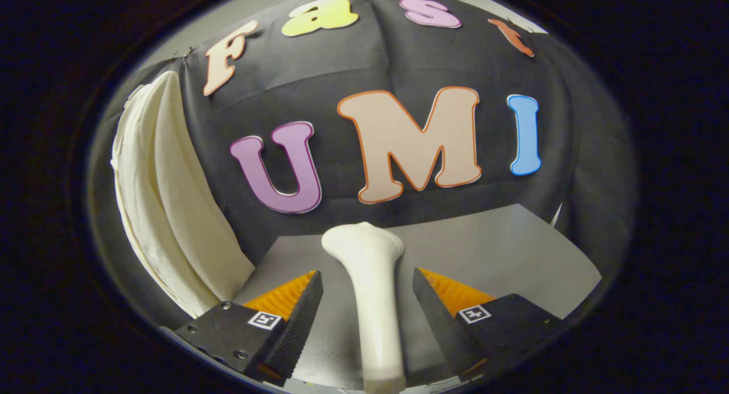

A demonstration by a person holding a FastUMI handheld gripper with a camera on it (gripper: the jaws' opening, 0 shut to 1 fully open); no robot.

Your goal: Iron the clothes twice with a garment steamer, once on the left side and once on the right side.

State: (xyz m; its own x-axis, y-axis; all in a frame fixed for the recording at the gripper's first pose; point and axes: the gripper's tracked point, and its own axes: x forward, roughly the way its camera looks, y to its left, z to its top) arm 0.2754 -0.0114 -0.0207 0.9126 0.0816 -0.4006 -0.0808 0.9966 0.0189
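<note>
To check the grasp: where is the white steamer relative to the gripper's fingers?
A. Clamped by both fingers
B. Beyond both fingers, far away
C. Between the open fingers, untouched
C: the steamer lies on the table between the gripper's spread fingers, with a gap on each side.

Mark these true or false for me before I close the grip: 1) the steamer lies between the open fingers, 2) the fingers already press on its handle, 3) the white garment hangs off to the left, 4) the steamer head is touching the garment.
1) True. The steamer lies on the grey table, with its handle running back between the fingers of the gripper.
2) False. The fingers stand apart, with a gap showing on each side of the handle.
3) True. The white garment hangs against the black wall, to the left of the fingers.
4) False. The steamer head points toward the wall, well apart from the garment.
</note>
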